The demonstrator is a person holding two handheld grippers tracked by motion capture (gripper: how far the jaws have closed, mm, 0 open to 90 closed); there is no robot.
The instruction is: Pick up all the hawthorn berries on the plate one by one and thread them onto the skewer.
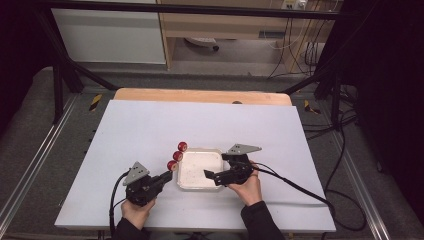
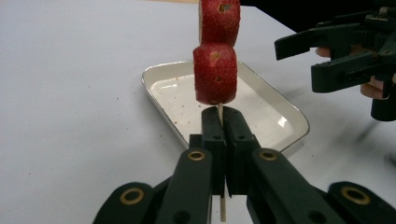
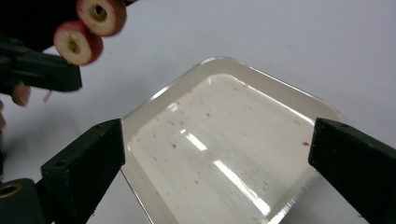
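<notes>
Beside the tray (image 1: 199,181), your left hand-held gripper (image 2: 223,122) clamps the skewer (image 2: 222,207); your right hand-held gripper (image 3: 215,158) gapes. Tilting could slide 3 berries (image 2: 215,74) off.

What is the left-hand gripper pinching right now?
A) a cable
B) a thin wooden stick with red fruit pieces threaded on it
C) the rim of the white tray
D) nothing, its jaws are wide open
B: in the left gripper view the left gripper has its jaws closed on the wooden stick, with the red fruit pieces above them and the white tray behind.
</notes>
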